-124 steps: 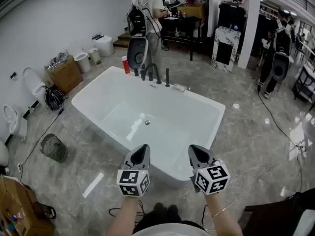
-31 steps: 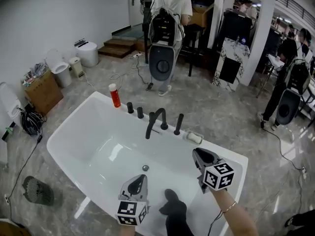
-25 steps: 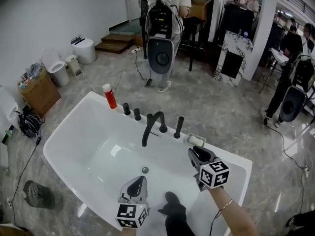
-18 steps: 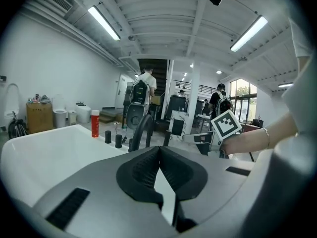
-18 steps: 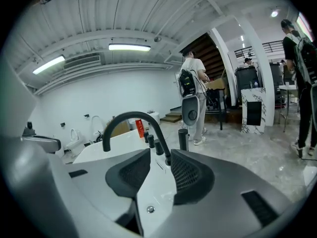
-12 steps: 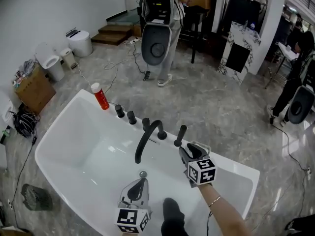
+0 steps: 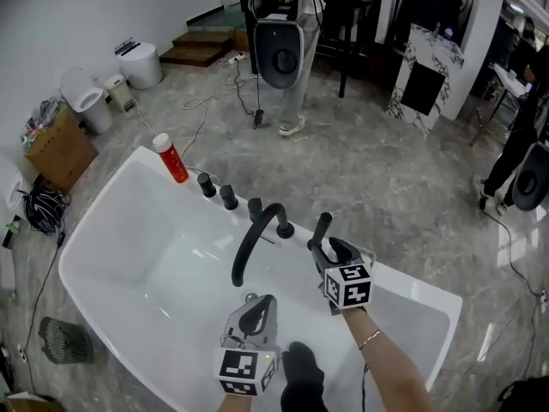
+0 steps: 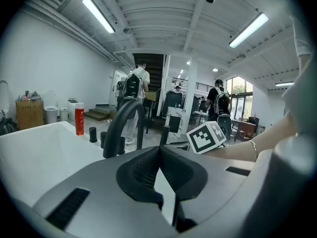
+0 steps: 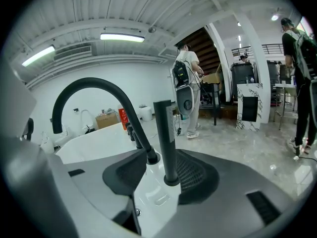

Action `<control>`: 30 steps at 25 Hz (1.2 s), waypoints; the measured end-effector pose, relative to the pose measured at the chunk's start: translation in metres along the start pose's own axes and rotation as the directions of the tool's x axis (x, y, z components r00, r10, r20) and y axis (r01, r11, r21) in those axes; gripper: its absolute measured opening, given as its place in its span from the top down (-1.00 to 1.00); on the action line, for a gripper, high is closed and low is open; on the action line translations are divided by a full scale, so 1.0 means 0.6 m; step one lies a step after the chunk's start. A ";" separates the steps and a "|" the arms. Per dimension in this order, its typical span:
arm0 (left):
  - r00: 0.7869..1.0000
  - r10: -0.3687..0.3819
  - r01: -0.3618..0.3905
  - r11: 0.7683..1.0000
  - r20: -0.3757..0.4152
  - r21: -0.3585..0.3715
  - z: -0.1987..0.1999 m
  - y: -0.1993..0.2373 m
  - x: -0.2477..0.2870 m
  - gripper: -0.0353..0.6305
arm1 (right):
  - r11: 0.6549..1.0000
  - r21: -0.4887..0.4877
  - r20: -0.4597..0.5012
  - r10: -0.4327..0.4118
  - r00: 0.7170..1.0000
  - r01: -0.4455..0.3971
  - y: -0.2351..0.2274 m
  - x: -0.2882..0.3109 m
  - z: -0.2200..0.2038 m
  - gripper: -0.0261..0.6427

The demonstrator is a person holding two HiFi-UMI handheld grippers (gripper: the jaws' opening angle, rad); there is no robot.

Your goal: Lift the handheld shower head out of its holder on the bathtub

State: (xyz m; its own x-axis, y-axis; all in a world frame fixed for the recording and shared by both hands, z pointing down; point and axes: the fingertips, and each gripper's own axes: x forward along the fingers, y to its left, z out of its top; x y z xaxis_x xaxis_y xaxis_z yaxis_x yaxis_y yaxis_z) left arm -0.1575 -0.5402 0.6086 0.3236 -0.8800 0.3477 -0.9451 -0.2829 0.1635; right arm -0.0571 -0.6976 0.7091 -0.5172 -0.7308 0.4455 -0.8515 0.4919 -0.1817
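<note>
The handheld shower head (image 7: 321, 227) is a slim black wand standing upright in its holder on the white bathtub's far rim (image 7: 390, 273), right of the curved black spout (image 7: 257, 234). My right gripper (image 7: 324, 249) is open at the wand, and its jaws have just been opening. In the right gripper view the wand (image 9: 165, 138) rises between the two pads of the right gripper (image 9: 161, 165), and neither pad presses on it. My left gripper (image 7: 257, 307) is shut and empty, lower over the tub basin. In its own view the left gripper (image 8: 159, 150) points at the spout (image 8: 121, 118).
Black knobs (image 7: 206, 184) and a red bottle (image 7: 171, 159) line the rim left of the spout. A person with a backpack (image 7: 279, 24) stands beyond the tub. A cardboard box (image 7: 60, 148) and toilets are by the left wall, and a mesh bin (image 7: 58, 340) sits on the floor.
Both grippers moved forward and down towards the tub's tap side. The right gripper came up to the wand and its jaws spread wider. The left gripper stayed shut.
</note>
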 end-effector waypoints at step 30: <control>1.000 -0.019 0.020 0.998 0.011 -0.056 -0.002 -0.007 0.078 0.83 | 0.994 -0.100 -0.013 -0.049 0.999 0.048 -0.027 0.060 -0.001 0.53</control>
State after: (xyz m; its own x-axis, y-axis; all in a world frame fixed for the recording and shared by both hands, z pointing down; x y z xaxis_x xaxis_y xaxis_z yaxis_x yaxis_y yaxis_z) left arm -0.1385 -0.5795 0.6256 0.3414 -0.8783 0.3346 -0.9344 -0.2789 0.2215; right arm -0.0621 -0.7317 0.7287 -0.4734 -0.7482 0.4648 -0.8625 0.5010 -0.0719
